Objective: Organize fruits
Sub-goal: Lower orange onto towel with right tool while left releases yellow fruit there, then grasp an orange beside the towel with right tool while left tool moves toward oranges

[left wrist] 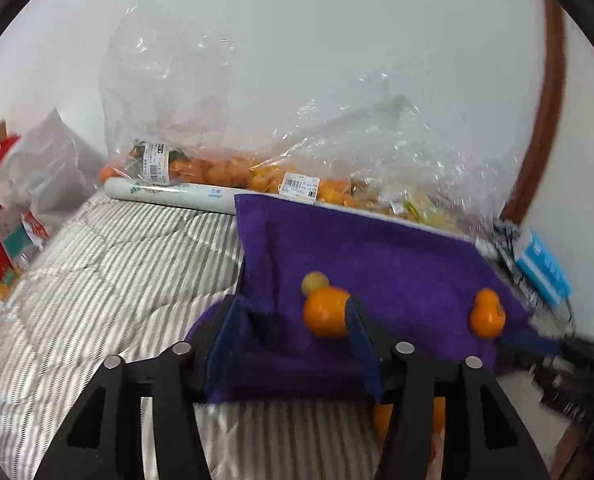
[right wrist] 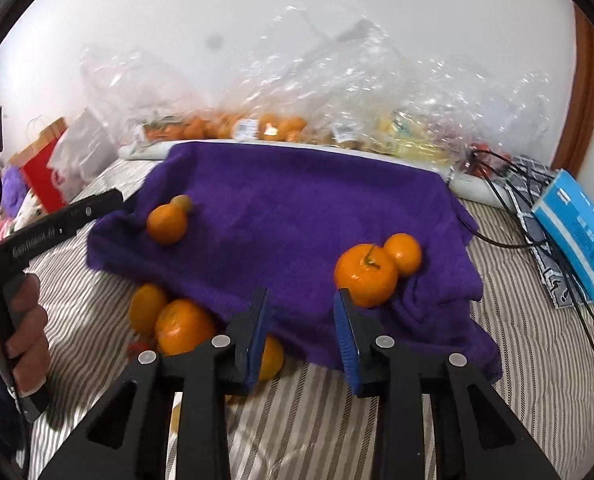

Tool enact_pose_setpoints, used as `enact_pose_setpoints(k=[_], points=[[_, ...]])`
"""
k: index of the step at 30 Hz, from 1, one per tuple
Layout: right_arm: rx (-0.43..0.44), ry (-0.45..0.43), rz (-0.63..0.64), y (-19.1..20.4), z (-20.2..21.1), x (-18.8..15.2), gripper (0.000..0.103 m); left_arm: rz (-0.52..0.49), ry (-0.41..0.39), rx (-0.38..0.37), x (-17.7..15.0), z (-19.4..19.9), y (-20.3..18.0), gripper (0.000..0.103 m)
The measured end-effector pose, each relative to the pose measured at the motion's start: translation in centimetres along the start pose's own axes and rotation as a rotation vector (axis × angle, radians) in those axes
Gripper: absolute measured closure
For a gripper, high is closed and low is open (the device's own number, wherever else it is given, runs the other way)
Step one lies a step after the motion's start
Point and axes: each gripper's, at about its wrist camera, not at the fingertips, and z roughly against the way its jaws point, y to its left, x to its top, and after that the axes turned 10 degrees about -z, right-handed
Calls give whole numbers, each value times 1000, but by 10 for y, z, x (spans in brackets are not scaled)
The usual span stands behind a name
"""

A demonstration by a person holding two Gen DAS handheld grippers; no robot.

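Now both grippers' fingers stand apart, gripping nothing, over a purple towel with oranges on a striped bed.

Both views are bright and evenly lit, with soft, diffuse light and only faint shadows under the oranges beyond the fingers. The clear plastic bags far ahead of the fingers throw small white glints. Fisheye bending curves the edges inside a dark round border. Motion blur smears the purple towel and its oranges; the black fingers look sharper.
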Motion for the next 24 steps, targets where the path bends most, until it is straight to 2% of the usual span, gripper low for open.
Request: enact_pose_setpoints(k=[4, 7, 14, 21, 24], points=[[63, 38, -8, 1, 2, -6, 72, 0, 8, -19, -1, -3, -1, 50], [79, 72, 14, 7, -1, -8, 72, 9, 26, -41, 1, -8, 0, 50], [64, 142, 23, 13, -14, -17, 72, 48, 50, -72, 0, -15, 6, 50], [67, 135, 12, 12, -17, -18, 66, 60, 64, -93, 0, -17, 8, 49], [60, 173, 22, 10, -21, -17, 66, 54, 60, -101, 0, -15, 6, 49]])
